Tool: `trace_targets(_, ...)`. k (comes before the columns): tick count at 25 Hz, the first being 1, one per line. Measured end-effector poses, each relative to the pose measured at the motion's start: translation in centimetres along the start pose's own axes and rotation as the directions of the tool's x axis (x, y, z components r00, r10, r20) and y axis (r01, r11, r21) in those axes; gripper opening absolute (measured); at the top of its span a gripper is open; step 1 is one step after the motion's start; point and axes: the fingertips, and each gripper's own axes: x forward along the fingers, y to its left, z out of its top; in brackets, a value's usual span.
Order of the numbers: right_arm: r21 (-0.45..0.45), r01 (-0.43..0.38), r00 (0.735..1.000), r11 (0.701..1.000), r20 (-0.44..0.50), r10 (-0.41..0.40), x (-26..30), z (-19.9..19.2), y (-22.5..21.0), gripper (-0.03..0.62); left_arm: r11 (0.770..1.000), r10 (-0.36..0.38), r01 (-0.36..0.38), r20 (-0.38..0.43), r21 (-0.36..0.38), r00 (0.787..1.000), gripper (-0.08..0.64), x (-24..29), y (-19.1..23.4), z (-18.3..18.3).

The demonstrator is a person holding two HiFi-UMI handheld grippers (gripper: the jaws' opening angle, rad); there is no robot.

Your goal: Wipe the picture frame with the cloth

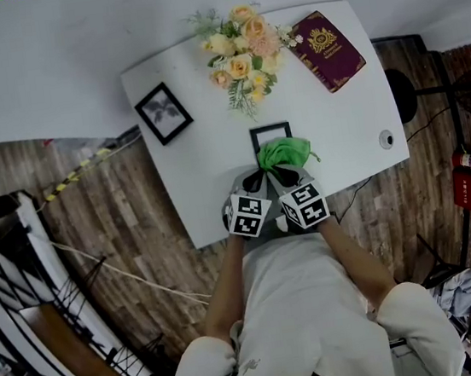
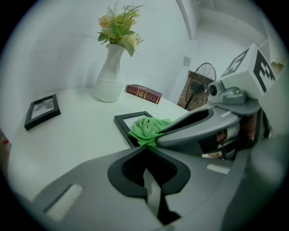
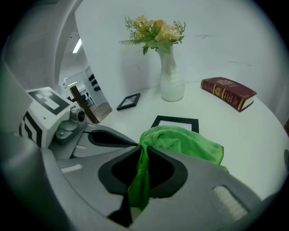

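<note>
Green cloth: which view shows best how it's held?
Right gripper view: the green cloth runs between the right gripper's shut jaws and drapes over the picture frame. Left gripper view shows only a bunch on the frame; head view, a small clump.

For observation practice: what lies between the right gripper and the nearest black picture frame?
A crumpled green cloth, clamped in the right gripper; right gripper view.

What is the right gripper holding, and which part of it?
The right gripper pinches the soft green cloth by a bunched end between its fingers; the rest lies on the black rectangular picture frame.
</note>
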Motion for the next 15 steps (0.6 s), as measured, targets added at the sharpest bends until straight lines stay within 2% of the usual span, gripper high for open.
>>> trace_targets(6,-0.043,0.038,0.999,0.998,-0.022,-0.039,0.0,-1.2,-0.5,0.044,1.000,0.015,-0.015,0.003,0.010,1.000,0.020,0.0,0.0,-0.1)
trace_targets(15,-0.012,0.102,0.995,0.995,-0.017,-0.103,-2.1,-2.3,-3.3,0.044,0.999,0.038,-0.038,0.015,0.000,0.999,0.020,0.0,0.1,-0.1)
